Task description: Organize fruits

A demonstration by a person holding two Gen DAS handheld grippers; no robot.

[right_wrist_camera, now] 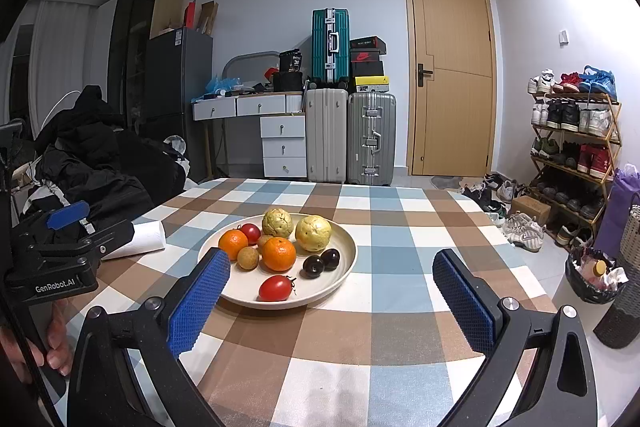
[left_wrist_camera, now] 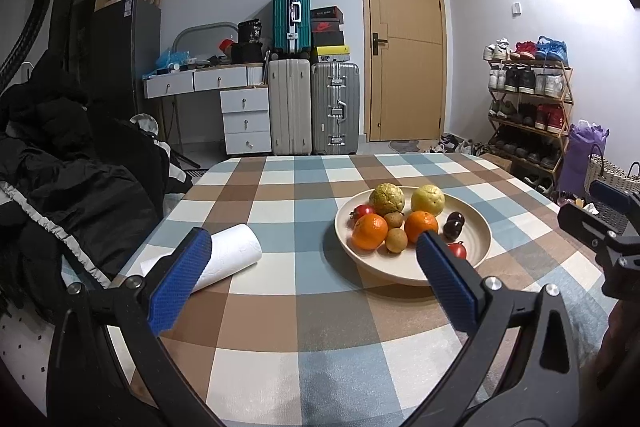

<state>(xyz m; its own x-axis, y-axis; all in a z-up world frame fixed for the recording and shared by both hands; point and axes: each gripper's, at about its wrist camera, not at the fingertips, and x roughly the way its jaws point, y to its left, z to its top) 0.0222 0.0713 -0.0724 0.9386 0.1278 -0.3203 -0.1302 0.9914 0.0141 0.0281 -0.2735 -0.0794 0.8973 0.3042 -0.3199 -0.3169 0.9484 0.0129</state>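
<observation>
A cream plate [left_wrist_camera: 478,227] [right_wrist_camera: 346,239] sits on the checked table and holds mixed fruit: two oranges [left_wrist_camera: 369,231] [right_wrist_camera: 279,254], two yellow-green guavas [left_wrist_camera: 386,199] [right_wrist_camera: 313,233], small brown longans [right_wrist_camera: 248,258], dark plums [right_wrist_camera: 313,265] and red tomatoes [right_wrist_camera: 275,287]. My left gripper [left_wrist_camera: 308,247] is open, hovering above the table short of the plate, its right finger overlapping the plate's near rim in the left wrist view. My right gripper [right_wrist_camera: 332,267] is open too, nothing between its fingers, with the plate just beyond its left finger.
A white paper towel roll [left_wrist_camera: 228,255] [right_wrist_camera: 140,235] lies on the table left of the plate. Black jackets [left_wrist_camera: 72,179] are piled at the left edge. Suitcases, drawers, a door and a shoe rack [right_wrist_camera: 572,147] stand beyond; a bin [right_wrist_camera: 596,279] sits at right.
</observation>
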